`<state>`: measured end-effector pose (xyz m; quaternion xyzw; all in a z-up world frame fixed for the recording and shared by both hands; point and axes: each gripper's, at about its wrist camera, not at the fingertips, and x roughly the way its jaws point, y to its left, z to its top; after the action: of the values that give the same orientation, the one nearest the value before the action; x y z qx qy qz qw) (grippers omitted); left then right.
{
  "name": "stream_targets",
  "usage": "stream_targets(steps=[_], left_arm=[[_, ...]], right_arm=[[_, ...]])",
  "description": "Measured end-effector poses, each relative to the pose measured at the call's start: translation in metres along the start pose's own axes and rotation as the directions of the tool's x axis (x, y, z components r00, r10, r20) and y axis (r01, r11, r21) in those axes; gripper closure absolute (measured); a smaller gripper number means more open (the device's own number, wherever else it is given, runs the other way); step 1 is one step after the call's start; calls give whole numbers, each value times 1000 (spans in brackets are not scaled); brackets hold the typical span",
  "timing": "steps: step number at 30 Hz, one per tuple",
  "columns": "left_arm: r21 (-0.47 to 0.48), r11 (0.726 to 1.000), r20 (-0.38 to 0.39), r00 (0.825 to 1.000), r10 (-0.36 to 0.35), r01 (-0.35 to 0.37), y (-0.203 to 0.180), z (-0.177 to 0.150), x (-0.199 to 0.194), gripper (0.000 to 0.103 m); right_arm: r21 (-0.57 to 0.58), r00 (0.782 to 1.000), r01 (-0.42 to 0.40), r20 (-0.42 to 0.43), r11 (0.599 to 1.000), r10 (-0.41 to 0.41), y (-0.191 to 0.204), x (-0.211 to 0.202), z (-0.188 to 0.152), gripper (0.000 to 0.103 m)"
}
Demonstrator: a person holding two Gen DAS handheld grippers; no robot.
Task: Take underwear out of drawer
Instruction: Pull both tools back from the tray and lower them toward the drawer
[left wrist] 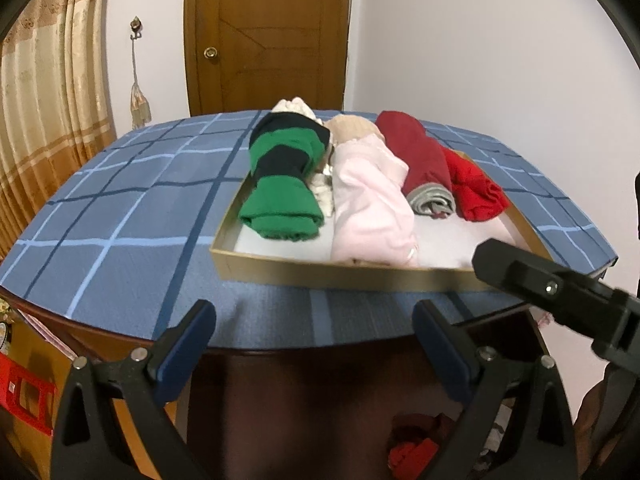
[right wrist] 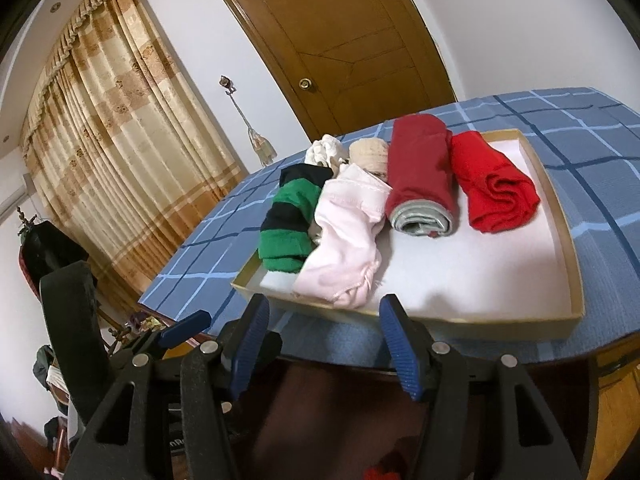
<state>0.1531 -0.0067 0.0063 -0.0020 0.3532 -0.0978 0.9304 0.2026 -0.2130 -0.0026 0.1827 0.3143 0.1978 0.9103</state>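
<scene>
So the right gripper (right wrist: 324,344) is hovering half-open and empty, nearer the pink underwear (right wrist: 344,236) lying lengthwise straight ahead in the drawer (right wrist: 520,322).

From my seat, the cream roll (left wrist: 290,106) and the beige roll (left wrist: 352,128) at the back of the tray (left wrist: 340,276) sit mostly hidden behind the green-striped roll (left wrist: 286,184) and the pink one (left wrist: 370,208). Below the tray, under the table edge, something red (left wrist: 412,452) is too dark and blurred to identify.
</scene>
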Motion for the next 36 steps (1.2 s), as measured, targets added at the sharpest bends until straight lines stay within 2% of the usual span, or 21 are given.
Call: stream_targets(steps=[10,14,19,36], left_arm=[[46,999,-13,1000,-17,18,-13,-16,-8,3],[38,999,-26,999,-36,37,-16,-23,-9,3],[50,998,-47,998,-33,35,-20,-31,-6,3],[99,994,-90,995,-40,49,-38,-46,-7,3]], right_arm=[[27,1000,7,-2,1000,-7,-10,-26,-12,42],[46,1000,8,1,999,-8,-15,-31,-15,43],[96,999,-23,-31,995,26,-20,-34,-22,43],[149,995,-10,-99,989,25,-33,-49,-39,43]])
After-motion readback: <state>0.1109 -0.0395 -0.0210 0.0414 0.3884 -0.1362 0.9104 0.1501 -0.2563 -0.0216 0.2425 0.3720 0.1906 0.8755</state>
